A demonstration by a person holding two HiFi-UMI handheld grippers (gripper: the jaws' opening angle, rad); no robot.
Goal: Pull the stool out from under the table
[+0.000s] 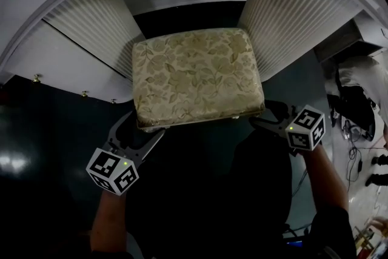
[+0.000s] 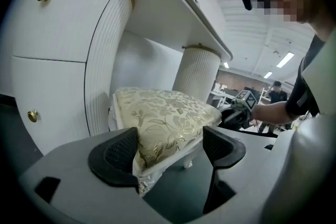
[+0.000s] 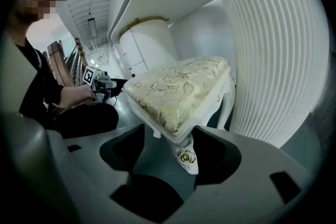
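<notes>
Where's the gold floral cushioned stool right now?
Head view, centre: the gold floral cushioned stool stands between the white table's ribbed pedestals, near corners at the left gripper and right gripper.

Right gripper (image 3: pixel 170 152): jaws apart. The stool (image 3: pixel 178 89) corner, with its gold rosette, sits between them, nearer the column-side jaw. A fluted white column (image 3: pixel 273 50) stands just beside the stool.

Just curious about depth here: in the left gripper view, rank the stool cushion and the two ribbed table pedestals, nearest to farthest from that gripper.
1. The stool cushion: its corner sits between the left gripper's jaws.
2. The near ribbed pedestal: beside the stool, at left.
3. The far ribbed pedestal: beyond the cushion, centre-right.
</notes>
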